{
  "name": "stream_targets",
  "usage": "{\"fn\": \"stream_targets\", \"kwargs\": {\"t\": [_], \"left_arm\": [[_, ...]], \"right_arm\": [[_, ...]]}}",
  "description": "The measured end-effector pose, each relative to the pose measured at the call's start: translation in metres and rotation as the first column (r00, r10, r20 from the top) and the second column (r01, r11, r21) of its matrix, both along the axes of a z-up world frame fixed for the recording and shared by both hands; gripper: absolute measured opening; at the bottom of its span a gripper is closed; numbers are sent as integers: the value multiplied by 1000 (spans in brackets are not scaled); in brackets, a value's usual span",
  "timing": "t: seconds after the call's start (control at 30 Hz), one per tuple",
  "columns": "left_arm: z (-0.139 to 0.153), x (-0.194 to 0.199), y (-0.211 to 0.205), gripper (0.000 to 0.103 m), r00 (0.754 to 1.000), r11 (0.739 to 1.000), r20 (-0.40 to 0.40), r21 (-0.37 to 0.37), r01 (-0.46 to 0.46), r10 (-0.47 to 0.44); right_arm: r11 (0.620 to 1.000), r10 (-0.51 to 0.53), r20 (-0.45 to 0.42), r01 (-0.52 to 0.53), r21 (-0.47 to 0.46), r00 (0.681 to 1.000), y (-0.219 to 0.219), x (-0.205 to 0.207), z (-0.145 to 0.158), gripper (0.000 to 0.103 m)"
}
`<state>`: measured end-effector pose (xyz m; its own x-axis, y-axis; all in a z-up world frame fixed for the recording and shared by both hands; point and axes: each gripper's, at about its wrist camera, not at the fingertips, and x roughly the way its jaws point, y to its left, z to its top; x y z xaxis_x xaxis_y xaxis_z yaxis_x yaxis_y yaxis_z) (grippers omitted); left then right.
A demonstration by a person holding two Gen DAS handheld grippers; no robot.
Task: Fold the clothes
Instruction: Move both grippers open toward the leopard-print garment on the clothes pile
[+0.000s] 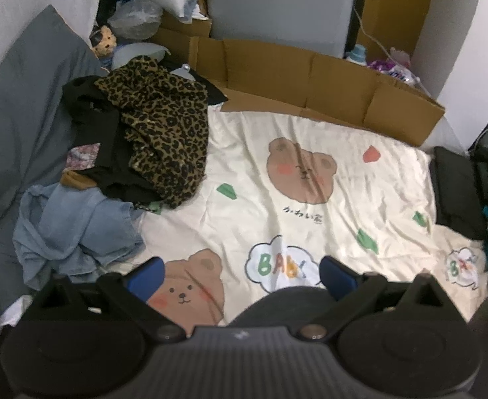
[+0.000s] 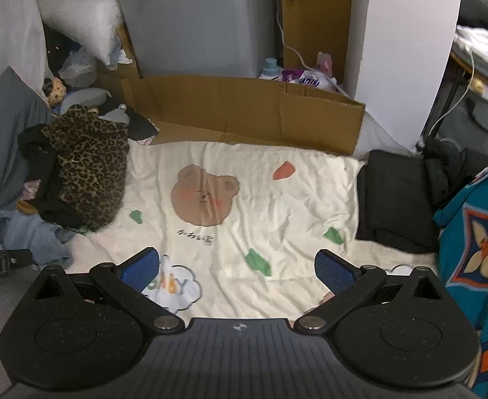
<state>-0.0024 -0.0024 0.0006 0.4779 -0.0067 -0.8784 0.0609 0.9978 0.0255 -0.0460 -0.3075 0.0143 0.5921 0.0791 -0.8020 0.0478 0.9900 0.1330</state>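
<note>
A heap of unfolded clothes lies at the left of the bed: a leopard-print garment on top of black clothes, with a light blue denim garment in front. A folded black garment lies at the right edge of the cream bear-print sheet. My left gripper is open and empty, above the sheet's near part. My right gripper is open and empty, above the sheet too.
A flattened cardboard wall stands along the far side of the bed. A grey pillow lies at the left. A teal patterned cloth hangs at the right. Bottles and bags sit behind the cardboard.
</note>
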Motion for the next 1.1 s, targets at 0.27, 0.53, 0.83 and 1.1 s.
{"fn": "stream_targets", "kwargs": {"t": [0.27, 0.53, 0.83, 1.1], "left_arm": [[7, 1, 9, 101, 1000, 999, 3, -39, -13, 13], [35, 1, 31, 101, 999, 999, 33, -26, -35, 36], [60, 1, 64, 102, 995, 997, 73, -27, -67, 69], [51, 15, 96, 102, 995, 996, 72, -43, -73, 76]], "right_arm": [[1000, -22, 10, 22, 10, 1000, -4, -5, 8, 103], [999, -18, 64, 16, 37, 998, -3, -9, 37, 103], [999, 10, 86, -13, 39, 996, 7, 1, 51, 103], [999, 31, 59, -33, 33, 998, 19, 12, 41, 103]]}}
